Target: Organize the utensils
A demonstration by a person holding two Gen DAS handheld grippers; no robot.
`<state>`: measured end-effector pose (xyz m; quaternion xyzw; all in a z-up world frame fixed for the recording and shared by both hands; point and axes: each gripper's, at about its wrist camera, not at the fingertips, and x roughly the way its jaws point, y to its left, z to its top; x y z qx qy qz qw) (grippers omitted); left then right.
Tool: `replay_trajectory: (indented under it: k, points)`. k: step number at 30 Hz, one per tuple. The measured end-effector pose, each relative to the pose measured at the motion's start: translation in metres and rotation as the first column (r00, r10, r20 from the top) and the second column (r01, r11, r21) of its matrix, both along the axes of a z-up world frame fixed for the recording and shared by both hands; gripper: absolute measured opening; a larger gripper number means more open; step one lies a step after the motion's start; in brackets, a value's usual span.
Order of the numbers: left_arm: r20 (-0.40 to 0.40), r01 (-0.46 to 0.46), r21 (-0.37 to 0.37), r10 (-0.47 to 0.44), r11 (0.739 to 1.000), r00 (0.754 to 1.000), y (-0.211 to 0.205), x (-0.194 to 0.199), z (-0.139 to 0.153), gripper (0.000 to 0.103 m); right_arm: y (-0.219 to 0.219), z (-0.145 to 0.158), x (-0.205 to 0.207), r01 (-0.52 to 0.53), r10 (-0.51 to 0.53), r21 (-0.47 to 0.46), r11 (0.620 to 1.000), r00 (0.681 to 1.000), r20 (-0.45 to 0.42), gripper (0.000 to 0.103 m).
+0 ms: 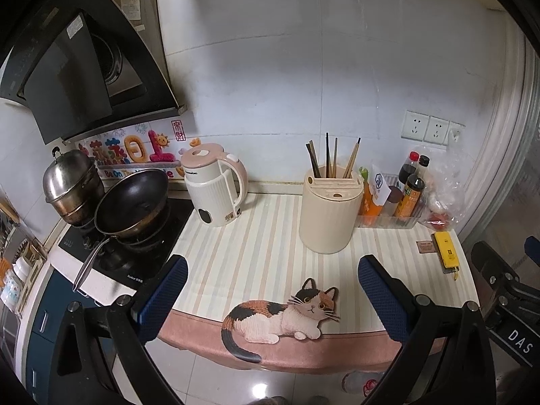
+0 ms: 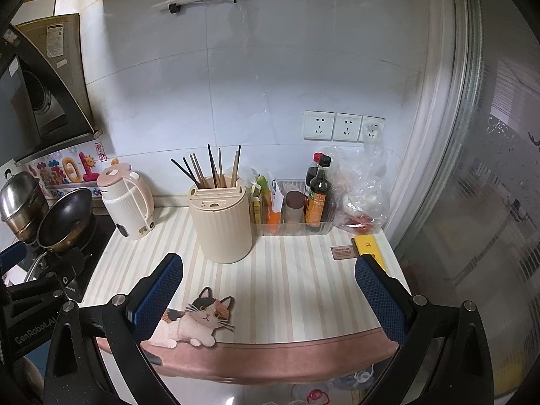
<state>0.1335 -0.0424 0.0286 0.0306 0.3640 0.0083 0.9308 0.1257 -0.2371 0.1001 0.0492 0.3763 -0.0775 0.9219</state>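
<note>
A cream ribbed utensil holder (image 1: 329,216) (image 2: 221,226) stands on the striped counter mat (image 1: 256,253) (image 2: 297,280). Several chopsticks (image 1: 332,157) (image 2: 212,168) stand upright in its back slot. My left gripper (image 1: 271,270) is open and empty, held in front of the counter, short of the holder. My right gripper (image 2: 268,271) is open and empty too, in front of the counter and right of the holder. The right gripper's body shows at the right edge of the left wrist view (image 1: 506,290); the left one's at the left edge of the right wrist view (image 2: 37,290).
A pink-and-cream kettle (image 1: 216,189) (image 2: 126,200) stands left of the holder. A clear tray of sauce bottles (image 1: 398,202) (image 2: 303,209) and a plastic bag (image 2: 361,189) stand to its right. A yellow box (image 1: 446,248) lies at the right edge. Pan (image 1: 131,202) and pot (image 1: 72,182) sit on the stove.
</note>
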Motion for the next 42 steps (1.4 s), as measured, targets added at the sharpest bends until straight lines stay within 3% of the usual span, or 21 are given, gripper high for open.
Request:
replay_trajectory:
  k: [42]
  points:
    - [0.024, -0.012, 0.0, 0.012, 1.0, 1.0, -0.0023, 0.0004, 0.0094, 0.103, 0.0001, 0.0029, -0.0001, -0.003, 0.003, -0.005, 1.0, 1.0, 0.007, 0.103]
